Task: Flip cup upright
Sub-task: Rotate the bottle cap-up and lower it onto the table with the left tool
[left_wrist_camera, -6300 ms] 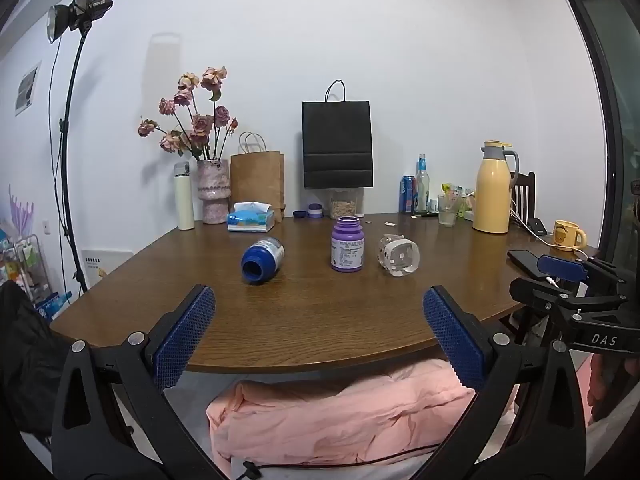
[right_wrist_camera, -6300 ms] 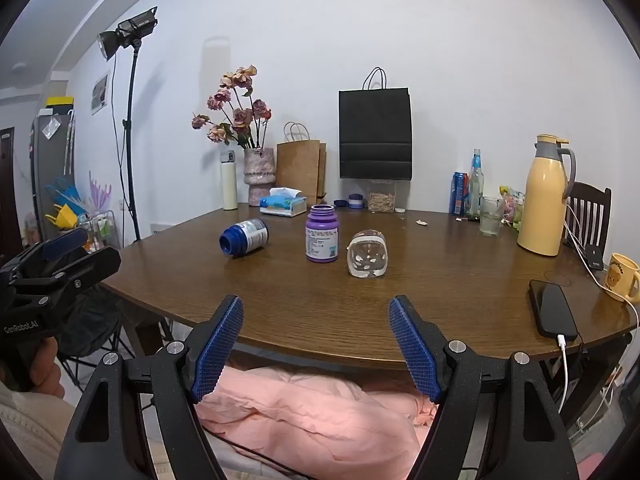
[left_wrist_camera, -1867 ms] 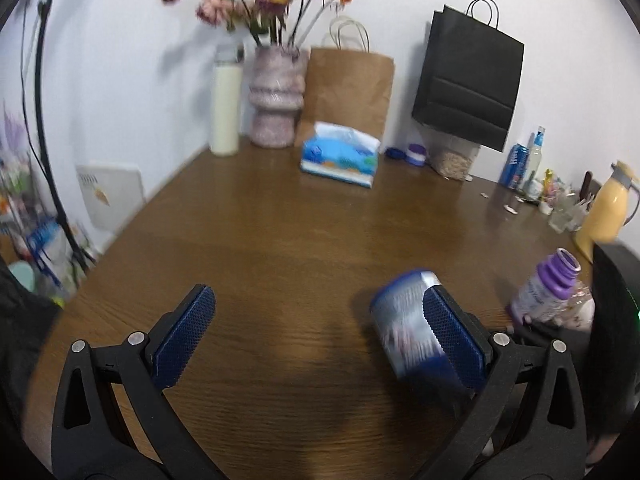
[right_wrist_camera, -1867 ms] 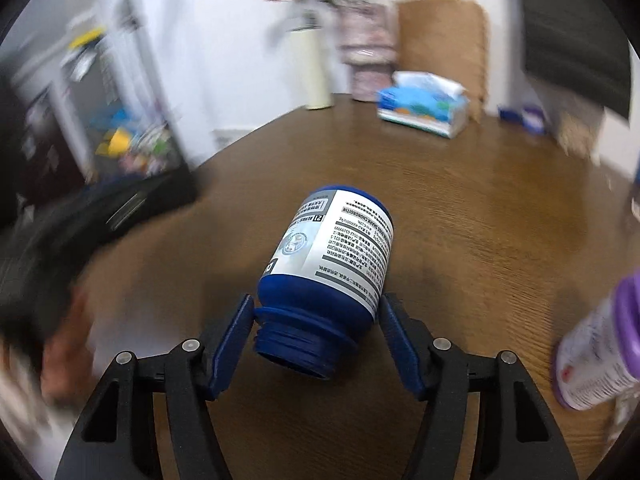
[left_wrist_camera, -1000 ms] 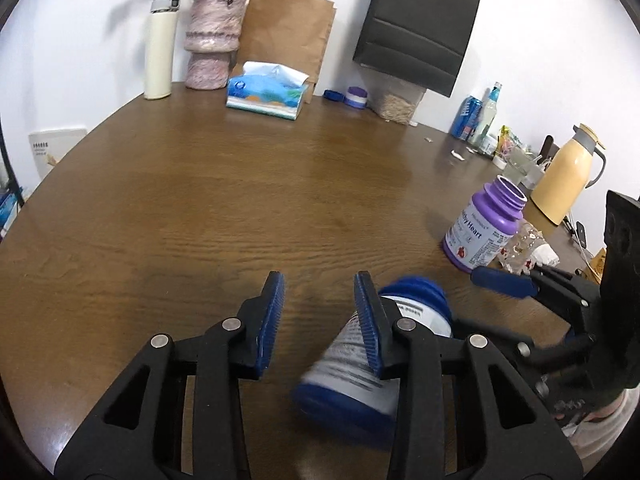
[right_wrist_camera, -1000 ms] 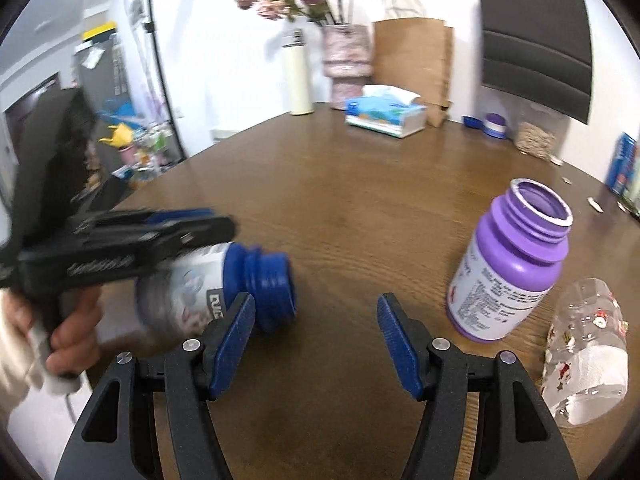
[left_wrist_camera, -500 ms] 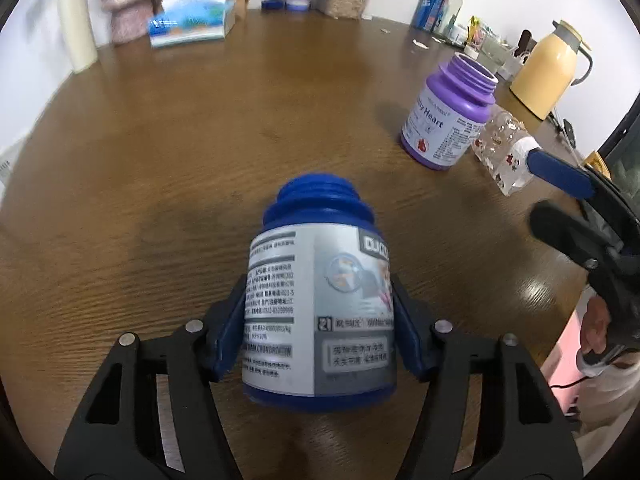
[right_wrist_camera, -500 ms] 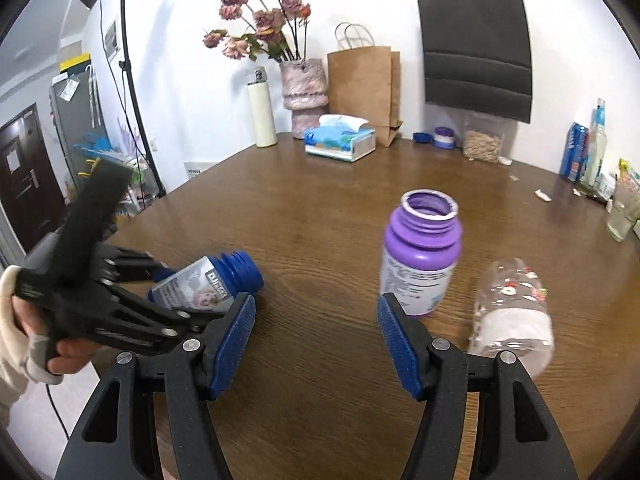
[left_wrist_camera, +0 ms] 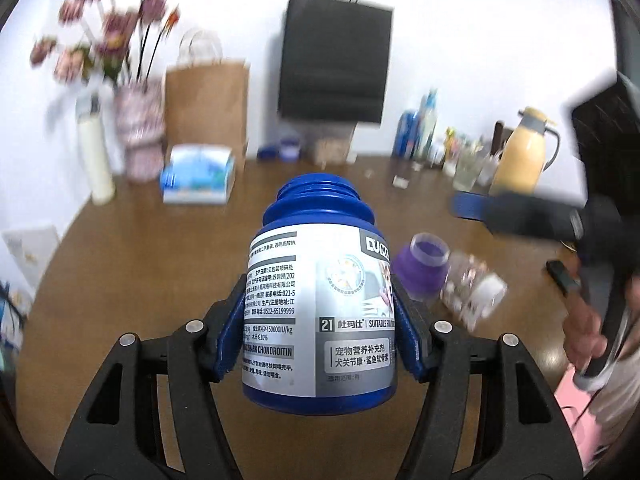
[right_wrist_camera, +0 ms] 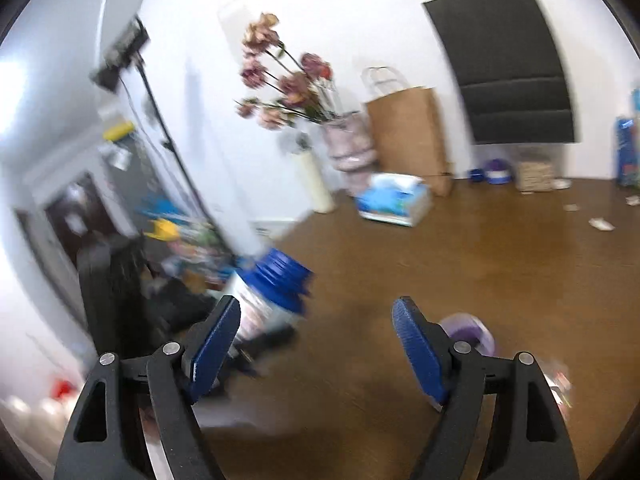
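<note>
Left wrist view shows the left gripper [left_wrist_camera: 320, 320] squeezed tight on the blue bottle [left_wrist_camera: 320, 304], lifted above the table [left_wrist_camera: 140, 264] near its front edge, neck pointing up and away. The right gripper [right_wrist_camera: 316, 344] is spread apart, holding nothing, farther off.

Setting, as I read it from both wrist views: a lived-in home room, dining area. Round dark-brown wooden table [left_wrist_camera: 132, 248] against a plain white wall [left_wrist_camera: 460, 40]. On it, household clutter: pink textured vase of dried pink flowers [left_wrist_camera: 138, 136], brown paper carrier bag [left_wrist_camera: 206, 108], black paper carrier bag [left_wrist_camera: 334, 56], blue-and-white tissue pack [left_wrist_camera: 198, 180], cream thermos flask [left_wrist_camera: 96, 160], yellow insulated jug [left_wrist_camera: 520, 152]. One non-domestic item: black studio light on a stand [right_wrist_camera: 124, 52]. Beyond it I see a dark door [right_wrist_camera: 76, 216] and blurred, cluttered shelving.
</note>
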A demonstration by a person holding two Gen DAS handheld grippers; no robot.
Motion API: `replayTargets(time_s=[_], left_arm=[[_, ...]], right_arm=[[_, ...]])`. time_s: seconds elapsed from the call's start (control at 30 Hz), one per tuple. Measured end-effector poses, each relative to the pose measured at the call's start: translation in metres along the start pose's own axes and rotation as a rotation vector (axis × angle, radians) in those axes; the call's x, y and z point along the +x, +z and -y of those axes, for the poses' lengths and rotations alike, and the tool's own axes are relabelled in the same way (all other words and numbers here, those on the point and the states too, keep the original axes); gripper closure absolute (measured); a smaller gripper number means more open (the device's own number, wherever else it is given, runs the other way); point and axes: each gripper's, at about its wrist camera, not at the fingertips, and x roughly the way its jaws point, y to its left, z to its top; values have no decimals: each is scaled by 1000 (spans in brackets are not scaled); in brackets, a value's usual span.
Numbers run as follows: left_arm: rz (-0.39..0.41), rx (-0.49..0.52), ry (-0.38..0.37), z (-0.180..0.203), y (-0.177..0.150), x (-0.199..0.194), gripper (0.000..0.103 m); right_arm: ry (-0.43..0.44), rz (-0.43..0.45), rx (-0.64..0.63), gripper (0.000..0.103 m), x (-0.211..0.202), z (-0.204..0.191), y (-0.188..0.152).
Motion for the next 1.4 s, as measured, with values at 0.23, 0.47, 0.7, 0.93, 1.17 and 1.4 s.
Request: replayTargets(time_s=[0.23, 0.47, 0.7, 0.93, 1.17, 1.4], left_arm=[[193, 52, 9, -2, 19, 4, 43], [227, 22, -17, -17, 24, 21, 43], [250, 68, 5, -19, 21, 37, 41], [239, 115, 89, -11, 11, 61, 43], [183, 143, 73, 17, -9, 37, 44], [43, 131, 20, 31, -42, 38, 45]], right_arm=[[213, -165, 103, 19, 68, 15, 50], [300, -268, 99, 34, 114, 25, 68], [-104, -159, -515, 35, 118, -30, 51], [-29, -54, -510, 35, 124, 4, 39], [-163, 46, -502, 34, 96, -19, 6], [-251, 108, -555, 35, 69, -48, -49]])
